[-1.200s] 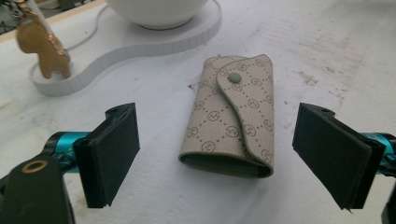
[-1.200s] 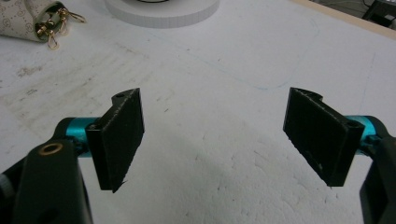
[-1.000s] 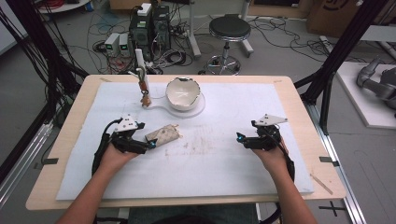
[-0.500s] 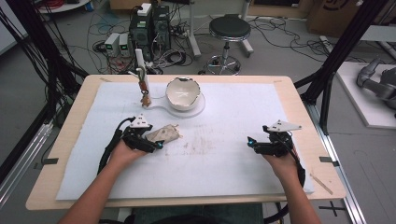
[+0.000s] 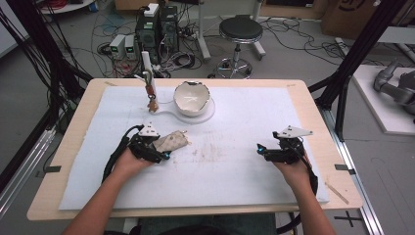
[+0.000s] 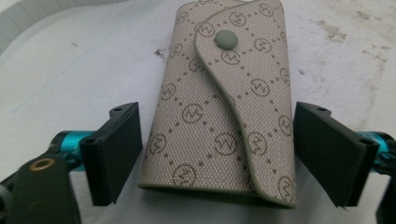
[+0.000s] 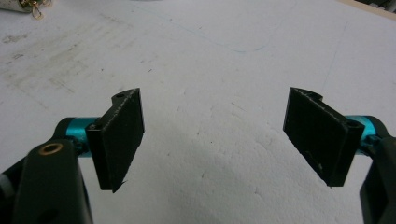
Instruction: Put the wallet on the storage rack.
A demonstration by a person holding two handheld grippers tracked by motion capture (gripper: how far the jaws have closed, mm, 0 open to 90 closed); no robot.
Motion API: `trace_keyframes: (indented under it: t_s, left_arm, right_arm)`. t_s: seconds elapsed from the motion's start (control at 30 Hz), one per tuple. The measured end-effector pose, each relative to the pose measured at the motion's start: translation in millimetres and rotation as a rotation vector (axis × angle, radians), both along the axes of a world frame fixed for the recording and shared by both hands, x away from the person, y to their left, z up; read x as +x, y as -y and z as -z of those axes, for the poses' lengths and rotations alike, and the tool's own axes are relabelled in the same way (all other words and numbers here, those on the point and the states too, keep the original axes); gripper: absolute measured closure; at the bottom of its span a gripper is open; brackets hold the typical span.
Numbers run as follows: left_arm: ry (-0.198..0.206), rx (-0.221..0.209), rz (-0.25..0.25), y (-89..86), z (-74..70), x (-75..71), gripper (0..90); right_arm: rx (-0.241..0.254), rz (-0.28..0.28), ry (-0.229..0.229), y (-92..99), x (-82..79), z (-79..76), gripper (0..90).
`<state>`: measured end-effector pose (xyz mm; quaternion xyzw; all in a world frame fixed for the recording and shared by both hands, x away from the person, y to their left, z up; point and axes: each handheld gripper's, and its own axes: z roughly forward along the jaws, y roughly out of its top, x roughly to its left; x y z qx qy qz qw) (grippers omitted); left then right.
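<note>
A beige patterned key pouch (image 5: 172, 141) with a round snap lies flat on the white mat. My left gripper (image 5: 164, 148) straddles its near end. In the left gripper view the pouch (image 6: 219, 107) sits between the two black pads (image 6: 116, 149), which stand right at its edges without squeezing it. The jaws have just been closing a little with the pouch between them. My right gripper (image 5: 262, 150) rests low over bare mat at the right, and in the right gripper view it (image 7: 215, 135) is wide open with nothing between its pads.
A cracked white bowl (image 5: 192, 97) sits on a clear plate (image 5: 208, 116) at the back of the mat. Left of it stands a white stick with a brown tip (image 5: 151, 90). The white foam mat (image 5: 244, 112) covers most of the wooden table.
My left gripper has slid a little right, so that its jaws now straddle the pouch. The right hand has drifted slightly right and toward the person.
</note>
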<state>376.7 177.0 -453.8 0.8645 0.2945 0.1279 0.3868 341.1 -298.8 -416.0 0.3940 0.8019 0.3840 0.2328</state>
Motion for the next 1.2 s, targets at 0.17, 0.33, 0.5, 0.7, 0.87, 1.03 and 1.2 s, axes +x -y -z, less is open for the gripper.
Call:
trace_keyframes:
  t_s: [0.17, 0.33, 0.5, 0.7, 0.87, 1.03, 1.2]
  left_arm:
    - [0.001, 0.006, 0.030, -2.4, -2.8, -2.1, 29.0]
    - [0.022, 0.023, 0.037, -1.5, -7.9, -3.9, 37.2]
    - [0.047, 0.015, 0.046, -2.2, -13.0, -6.6, 40.5]
    - [0.087, -0.033, 0.033, -7.0, -23.9, -9.8, 43.5]
    - [0.123, -0.061, 0.032, -10.4, -29.5, -12.2, 47.8]
    - [0.149, -0.054, 0.036, -8.5, -31.7, -14.4, 51.8]
    - [0.161, -0.050, 0.053, -6.4, -34.0, -15.8, 54.8]
  right_arm:
    - [-0.005, -0.001, -0.001, -0.7, 1.0, 0.1, 20.8]
    - [-0.006, -0.004, -0.005, -2.5, 1.5, -0.1, 20.8]
    - [-0.010, -0.007, -0.006, -2.6, 2.1, 0.3, 20.8]
    - [-0.013, -0.012, -0.009, -2.9, 3.2, 1.0, 20.8]
    - [-0.013, -0.010, -0.011, -3.9, 3.7, 1.2, 20.8]
    - [-0.016, -0.009, -0.011, -3.9, 3.9, 1.3, 20.8]
    - [-0.018, -0.013, -0.009, -4.4, 4.2, 1.5, 20.8]
